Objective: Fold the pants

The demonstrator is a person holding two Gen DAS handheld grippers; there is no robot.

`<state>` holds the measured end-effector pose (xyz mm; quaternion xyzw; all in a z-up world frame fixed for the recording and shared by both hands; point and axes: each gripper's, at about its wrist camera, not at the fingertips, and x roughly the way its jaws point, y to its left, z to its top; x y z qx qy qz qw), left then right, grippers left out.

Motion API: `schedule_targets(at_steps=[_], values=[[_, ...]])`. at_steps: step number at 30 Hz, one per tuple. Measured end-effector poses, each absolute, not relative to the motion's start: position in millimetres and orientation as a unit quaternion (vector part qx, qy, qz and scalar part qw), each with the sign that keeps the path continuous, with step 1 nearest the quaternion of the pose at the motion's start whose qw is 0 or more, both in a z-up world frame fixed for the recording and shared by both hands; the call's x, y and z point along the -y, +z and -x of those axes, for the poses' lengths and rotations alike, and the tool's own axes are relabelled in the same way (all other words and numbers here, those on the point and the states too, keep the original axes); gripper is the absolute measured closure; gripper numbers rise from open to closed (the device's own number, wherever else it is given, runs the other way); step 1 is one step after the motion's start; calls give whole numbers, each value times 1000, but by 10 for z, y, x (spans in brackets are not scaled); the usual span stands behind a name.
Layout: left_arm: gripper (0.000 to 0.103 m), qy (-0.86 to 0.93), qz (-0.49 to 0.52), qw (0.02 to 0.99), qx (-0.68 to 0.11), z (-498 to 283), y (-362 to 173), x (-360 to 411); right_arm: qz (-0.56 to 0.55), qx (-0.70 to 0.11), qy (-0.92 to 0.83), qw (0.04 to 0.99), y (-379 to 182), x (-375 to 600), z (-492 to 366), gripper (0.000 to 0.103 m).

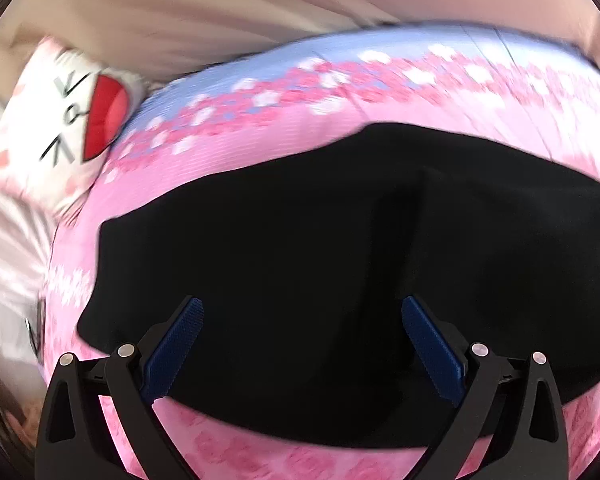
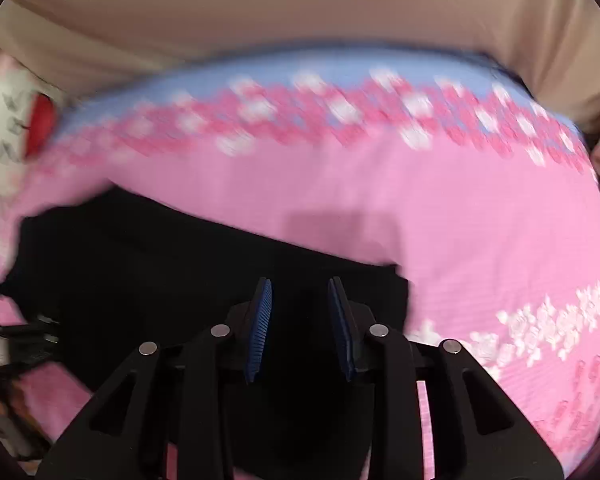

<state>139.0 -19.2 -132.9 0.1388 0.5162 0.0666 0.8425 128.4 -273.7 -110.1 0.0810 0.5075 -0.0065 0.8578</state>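
Note:
The black pants lie folded in a broad dark shape on the pink flowered bedspread. My left gripper is wide open just above the near part of the pants, holding nothing. In the right wrist view the pants fill the lower left, with their right edge near the middle. My right gripper hovers over that right end, its blue pads a narrow gap apart with no cloth between them. Both views are blurred by motion.
A white pillow with a red heart lies at the bed's far left, also in the right wrist view. Beige curtains hang behind the bed. The other gripper shows at the left edge.

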Motion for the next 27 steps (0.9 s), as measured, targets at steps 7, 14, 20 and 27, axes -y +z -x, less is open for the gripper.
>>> schedule_targets(at_steps=[7,14,20,27], values=[[5,131,-94,833,-529,-1020,-1245,-622,-13,-534,113,838,-1276,1421,-1322,67],[5,148,-66,827,-538,-861,-1295,-1105,97,-545,118,824,-1595,637,-1432,57],[5,137,-61,831,-536,-834,-1284,-1278,88,-544,117,826,-1641,621,-1478,67],[5,127,-54,836,-532,-861,-1272,-1442,92,-559,144,811,-1645,300,-1371,85]])
